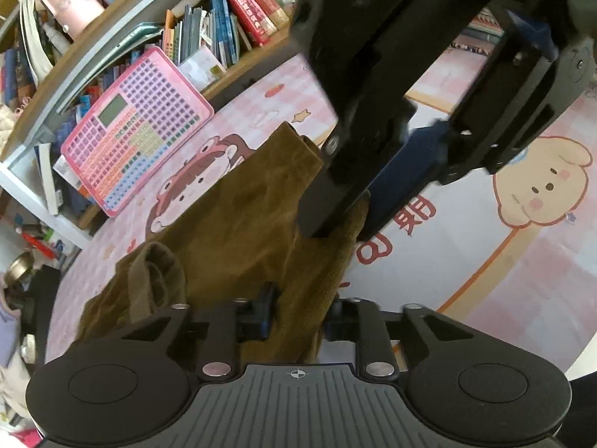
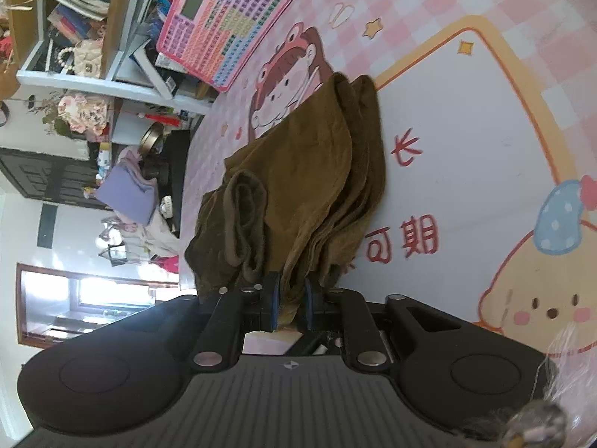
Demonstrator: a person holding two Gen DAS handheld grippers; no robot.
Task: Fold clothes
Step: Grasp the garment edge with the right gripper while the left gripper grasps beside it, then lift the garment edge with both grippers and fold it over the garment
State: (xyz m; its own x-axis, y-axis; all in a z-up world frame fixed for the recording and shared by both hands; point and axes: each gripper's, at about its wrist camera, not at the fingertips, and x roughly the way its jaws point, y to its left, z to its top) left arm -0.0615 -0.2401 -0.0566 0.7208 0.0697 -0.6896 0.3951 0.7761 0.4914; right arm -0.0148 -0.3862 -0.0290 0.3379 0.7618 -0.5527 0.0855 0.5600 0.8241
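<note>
Under both my claws spreads a pink checked mat (image 2: 466, 119) printed with cartoon characters and red lettering, and it is the biggest thing I see. On it lies the brown garment (image 2: 306, 171), a soft, bunched heap with several layered edges running along its right side in the right wrist view — one cuffed opening (image 2: 246, 220) gapes toward the left of the pile. Its far end rests over the printed girl in the frog hat, while the near end rises off the mat into my grip. Beyond the mat stands a bookshelf (image 1: 123, 33) crammed with books, and a pink keyboard toy (image 1: 138, 130) leans against its lower part.

My right claw (image 2: 293, 300) is pinched narrow on a fold of the brown garment, the cloth squeezed between its two blue-padded fingers. My left claw (image 1: 298, 313) also has the cloth between its fingers, the fabric running down through the gap; its jaws stand wider than the right's, and I cannot tell whether they truly clamp. In the left wrist view my right claw's black body (image 1: 391, 86) looms overhead — its tips meet the garment's upper edge.
</note>
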